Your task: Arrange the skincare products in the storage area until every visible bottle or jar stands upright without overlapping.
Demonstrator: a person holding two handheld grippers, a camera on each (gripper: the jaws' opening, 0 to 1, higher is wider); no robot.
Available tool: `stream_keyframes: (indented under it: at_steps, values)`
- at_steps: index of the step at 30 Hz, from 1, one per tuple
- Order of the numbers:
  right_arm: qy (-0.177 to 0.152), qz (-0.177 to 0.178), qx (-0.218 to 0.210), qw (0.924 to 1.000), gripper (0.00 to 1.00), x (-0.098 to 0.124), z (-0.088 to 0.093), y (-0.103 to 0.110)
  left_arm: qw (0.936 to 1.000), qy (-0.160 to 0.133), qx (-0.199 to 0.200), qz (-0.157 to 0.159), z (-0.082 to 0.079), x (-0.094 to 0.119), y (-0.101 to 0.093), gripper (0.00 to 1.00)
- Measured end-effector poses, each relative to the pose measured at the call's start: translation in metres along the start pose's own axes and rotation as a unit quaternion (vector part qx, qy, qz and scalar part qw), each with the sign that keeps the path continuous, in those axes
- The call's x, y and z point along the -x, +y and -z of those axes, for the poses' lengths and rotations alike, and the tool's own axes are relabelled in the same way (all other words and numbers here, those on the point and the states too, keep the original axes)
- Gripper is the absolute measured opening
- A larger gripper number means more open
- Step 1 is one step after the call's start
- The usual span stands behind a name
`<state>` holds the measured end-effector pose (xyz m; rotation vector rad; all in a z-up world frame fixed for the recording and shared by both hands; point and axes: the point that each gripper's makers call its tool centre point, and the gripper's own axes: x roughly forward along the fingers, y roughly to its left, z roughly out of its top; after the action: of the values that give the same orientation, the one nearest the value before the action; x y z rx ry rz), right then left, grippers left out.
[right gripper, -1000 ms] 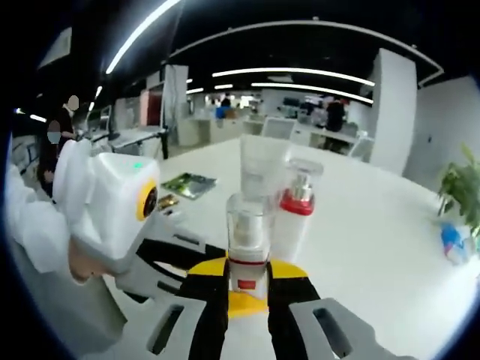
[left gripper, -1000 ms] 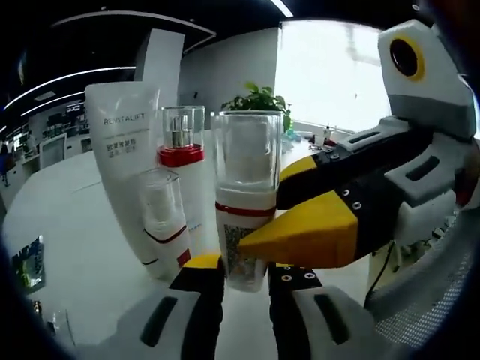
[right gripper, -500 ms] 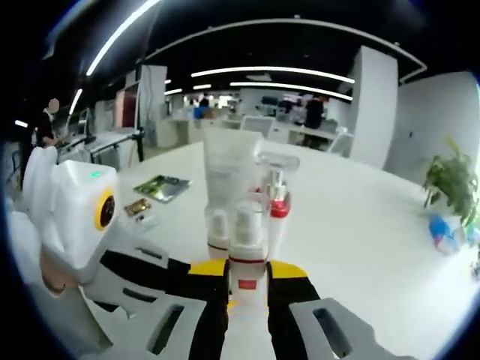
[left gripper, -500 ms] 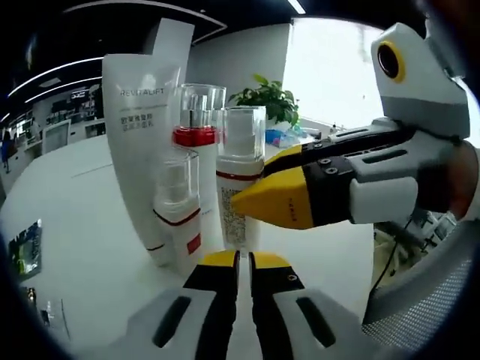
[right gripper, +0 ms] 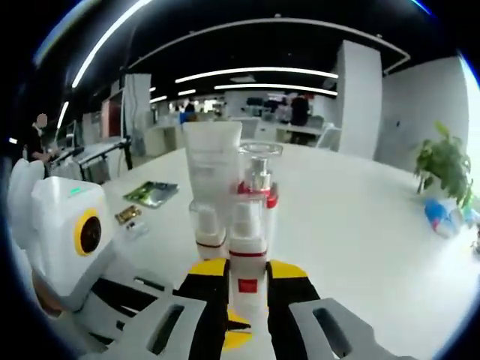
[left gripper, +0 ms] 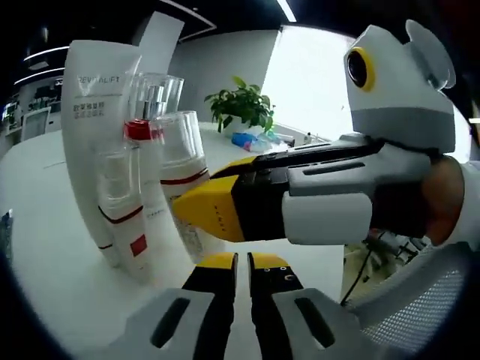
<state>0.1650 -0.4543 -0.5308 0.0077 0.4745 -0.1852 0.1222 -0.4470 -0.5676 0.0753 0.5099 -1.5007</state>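
White table [right gripper: 360, 225]; pump bottle [right gripper: 247, 240] upright.

A white table [right gripper: 360, 225] spans the frame's middle. A potted plant [right gripper: 444, 169] sits far right; a green packet [right gripper: 152, 193] lies left of centre.

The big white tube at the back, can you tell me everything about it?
The big white tube stands upright on the white table, tallest in the group. It looks like smooth plastic, wider at the top, with grey lettering on its front. Three clear-capped bottles crowd just in front of it. Whether they touch it cannot be told.
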Motion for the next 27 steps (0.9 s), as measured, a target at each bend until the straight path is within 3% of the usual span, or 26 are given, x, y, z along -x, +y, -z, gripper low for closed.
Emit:
stream_keyframes:
  at_steps: [6,13,27]
  values:
    - [0.011,-0.002,0.008,0.9999,0.10,0.001,0.004,0.003,0.9995,0.014,0.009,-0.026,0.007,-0.001,0.015,0.01]
    - [0.037,-0.008,0.023,0.9990,0.10,-0.005,0.015,0.008,0.9991,0.022,0.015,-0.032,0.010,0.000,0.019,0.08]
    - [0.039,-0.006,0.023,0.9990,0.10,-0.015,0.016,0.008,0.9984,0.024,0.026,-0.044,0.009,0.001,0.028,0.11]
